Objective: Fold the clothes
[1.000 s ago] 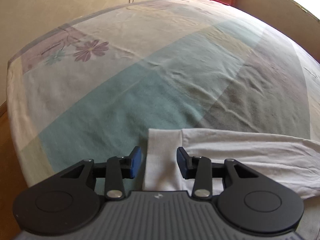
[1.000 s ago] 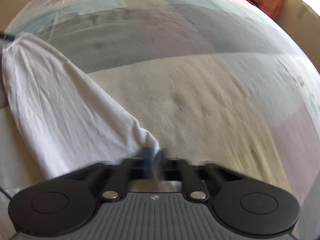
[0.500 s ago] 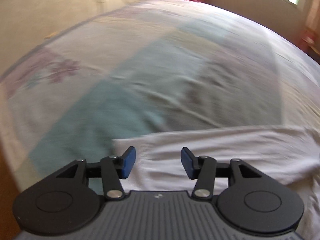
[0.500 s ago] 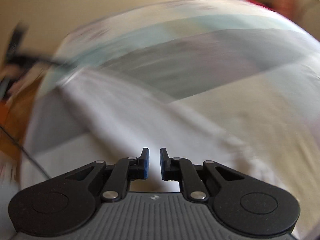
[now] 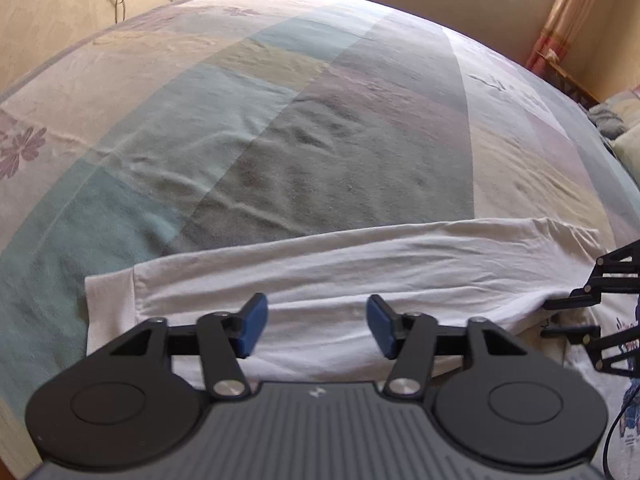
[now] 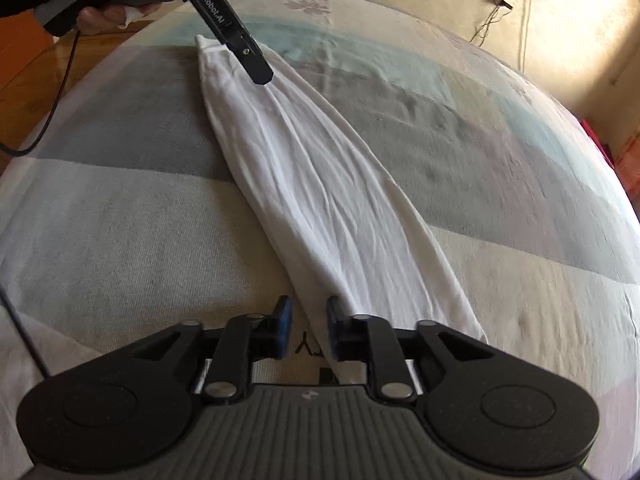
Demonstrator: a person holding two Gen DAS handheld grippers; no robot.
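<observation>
- Since a second ago the right gripper (image 6: 306, 326) has let go of the white sleeve (image 6: 316, 184) it was pinching; its blue pads now stand a little apart, with the sleeve's near edge between them and not gripped.
- Both views were blurred half a second ago and are sharp now; the left wrist camera has swung right along the sleeve, away from the cuff it faced.
- "GenRobot.AI" reads in white on the black body of the left gripper (image 6: 256, 68), seen from the right wrist camera; dark printed letters show on the pale fabric under the right gripper, too cut off to read.
- From its own camera the left gripper (image 5: 314, 330) hovers over the sleeve with its pads spread wide, holding nothing.
- The sleeve lies flat and stretched across a bedspread (image 5: 320, 140) of teal, grey, cream and mauve patches with a flower print.
- Cream walls, hanging cables, a window and an orange curtain (image 5: 560, 20) surround the bed.
</observation>
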